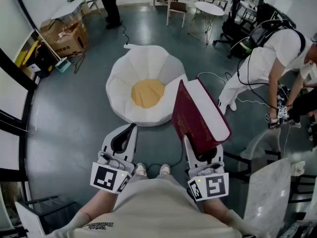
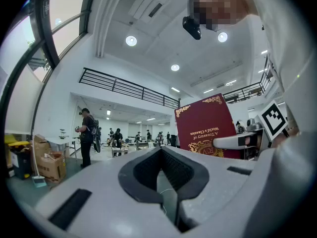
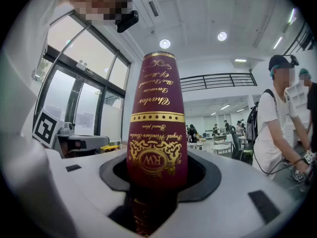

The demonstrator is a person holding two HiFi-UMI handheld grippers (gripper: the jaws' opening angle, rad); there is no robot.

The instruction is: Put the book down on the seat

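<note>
A thick maroon book (image 1: 198,118) with gold lettering stands upright in my right gripper (image 1: 200,150), which is shut on its lower end. In the right gripper view the book's spine (image 3: 157,118) rises straight out from between the jaws of that gripper (image 3: 157,177). The seat (image 1: 124,78) is a white petal-shaped floor cushion with a yellow centre (image 1: 147,92), on the floor ahead and left of the book. My left gripper (image 1: 125,135) is level beside the right one, shut and empty. In the left gripper view that gripper (image 2: 161,155) has the book's cover (image 2: 205,128) to its right.
A person in white (image 1: 267,58) bends over at the right. Cardboard boxes (image 1: 64,36) sit at the left wall. A round table (image 1: 209,8) and a chair (image 1: 177,9) stand beyond the seat. A pale tabletop (image 1: 272,192) is at lower right. My shoes (image 1: 151,170) are just short of the seat.
</note>
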